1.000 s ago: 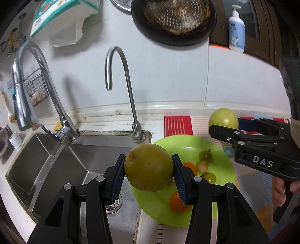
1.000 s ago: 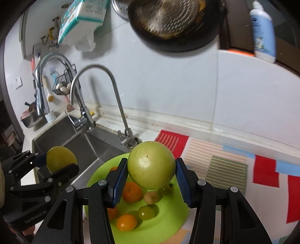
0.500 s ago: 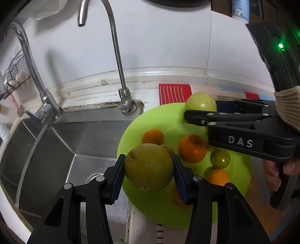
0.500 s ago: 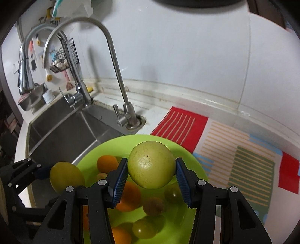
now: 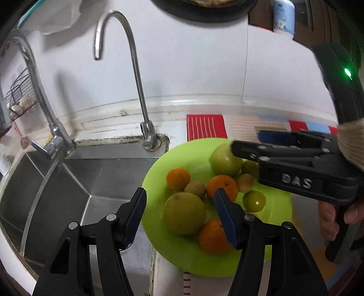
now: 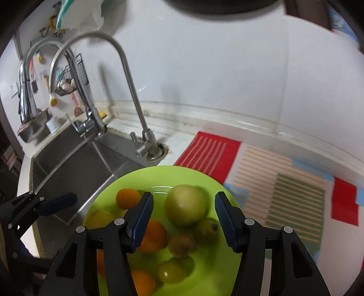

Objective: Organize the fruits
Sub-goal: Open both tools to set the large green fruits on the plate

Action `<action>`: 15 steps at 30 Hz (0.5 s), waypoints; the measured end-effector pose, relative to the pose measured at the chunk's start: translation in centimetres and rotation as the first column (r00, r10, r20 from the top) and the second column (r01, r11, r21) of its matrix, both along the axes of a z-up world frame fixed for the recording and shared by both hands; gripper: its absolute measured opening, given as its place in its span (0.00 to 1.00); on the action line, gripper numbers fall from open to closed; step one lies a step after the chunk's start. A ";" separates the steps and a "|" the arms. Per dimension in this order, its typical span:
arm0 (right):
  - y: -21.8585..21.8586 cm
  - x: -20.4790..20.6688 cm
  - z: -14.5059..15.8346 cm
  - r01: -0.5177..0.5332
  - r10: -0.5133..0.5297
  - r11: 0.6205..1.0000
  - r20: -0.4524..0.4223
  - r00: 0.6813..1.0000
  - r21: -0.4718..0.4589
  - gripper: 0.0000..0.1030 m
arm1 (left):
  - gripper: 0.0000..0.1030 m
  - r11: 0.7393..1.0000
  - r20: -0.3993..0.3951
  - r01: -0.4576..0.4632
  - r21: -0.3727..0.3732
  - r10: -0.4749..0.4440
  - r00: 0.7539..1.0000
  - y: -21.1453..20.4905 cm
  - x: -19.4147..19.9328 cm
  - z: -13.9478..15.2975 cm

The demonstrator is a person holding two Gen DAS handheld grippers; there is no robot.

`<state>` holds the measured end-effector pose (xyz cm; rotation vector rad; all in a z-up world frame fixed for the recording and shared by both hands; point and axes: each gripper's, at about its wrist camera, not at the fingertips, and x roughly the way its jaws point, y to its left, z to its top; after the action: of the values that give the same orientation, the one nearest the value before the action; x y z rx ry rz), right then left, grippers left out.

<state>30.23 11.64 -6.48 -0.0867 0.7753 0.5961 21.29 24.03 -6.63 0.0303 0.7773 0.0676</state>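
While freed, round fruits (image 5: 184, 213) axisless.

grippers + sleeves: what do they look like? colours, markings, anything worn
The left gripper and right gripper are both matt black plastic two-finger frames with ribbed blue pads and silver pivot screws. In the left wrist view, the right gripper carries white "DAS" lettering, a lit green LED behind it and a beige ribbed knit sleeve cuff. No cables visible.

A home kitchen: steel sink (image 5: 95, 182), two faucets (image 5: 134, 75), a pan (image 5: 204, 9) hung on the tiled wall.
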 end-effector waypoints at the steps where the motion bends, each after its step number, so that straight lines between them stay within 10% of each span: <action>1: -0.4 -0.4 0.3 0.011 -0.011 1.000 0.004 1.000 0.001 0.55 | 0.62 1.000 0.009 -0.007 -0.003 0.007 1.000 0.0 -0.3 0.3; 15: -5.2 -9.6 4.4 0.204 -0.207 0.978 0.100 0.973 0.039 0.67 | 0.75 0.999 0.152 0.035 0.008 -0.036 0.988 -0.6 -5.7 4.8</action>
<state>20.67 6.43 -2.04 -0.0106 0.6653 0.4019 15.63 23.43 -1.85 0.0431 0.6234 0.0378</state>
